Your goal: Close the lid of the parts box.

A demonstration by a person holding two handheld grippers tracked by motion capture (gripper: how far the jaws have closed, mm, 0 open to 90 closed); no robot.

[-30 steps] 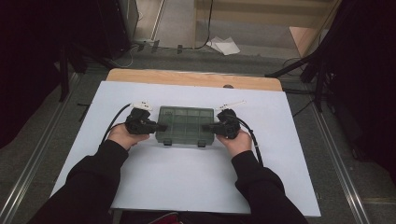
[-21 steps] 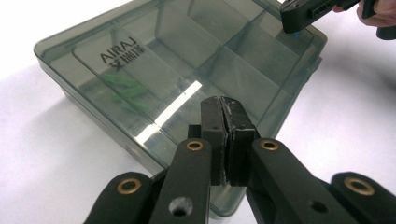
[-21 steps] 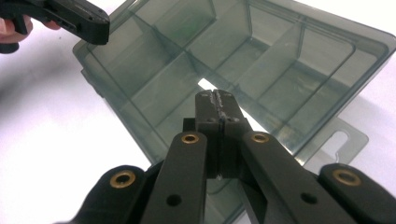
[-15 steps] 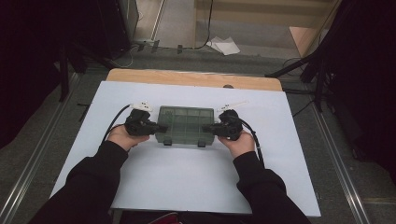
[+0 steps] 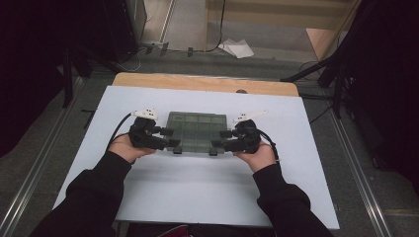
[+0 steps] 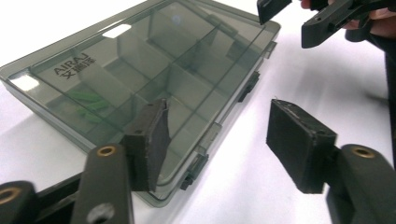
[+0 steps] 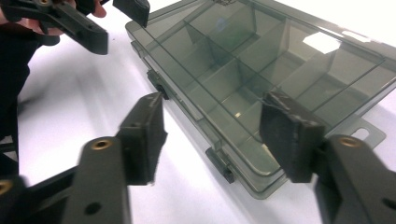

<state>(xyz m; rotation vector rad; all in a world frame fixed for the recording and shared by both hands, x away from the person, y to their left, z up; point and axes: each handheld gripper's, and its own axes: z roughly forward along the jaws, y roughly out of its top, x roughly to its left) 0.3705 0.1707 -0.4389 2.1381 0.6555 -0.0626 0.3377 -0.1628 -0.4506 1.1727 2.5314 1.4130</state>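
A smoky transparent compartment box [image 5: 195, 131] lies flat on the white table with its lid down. Something green [image 6: 86, 105] lies in one compartment. My left gripper [image 5: 169, 138] is at the box's near left corner and stands open [image 6: 224, 140]; one pad [image 6: 152, 140] is over the lid, the other pad [image 6: 299, 142] over the table in front. At the near right corner my right gripper [image 5: 221, 141] is open too [image 7: 217, 135], one pad [image 7: 289, 133] above the lid, the other [image 7: 144, 135] off the front edge. Nothing is clamped.
Dark latches [image 6: 247, 86] run along the box's front edge. The white tabletop [image 5: 197, 192] stretches wide in front of the box and to both sides. A wooden strip [image 5: 202, 83] borders the far edge. Cables and paper lie on the floor beyond.
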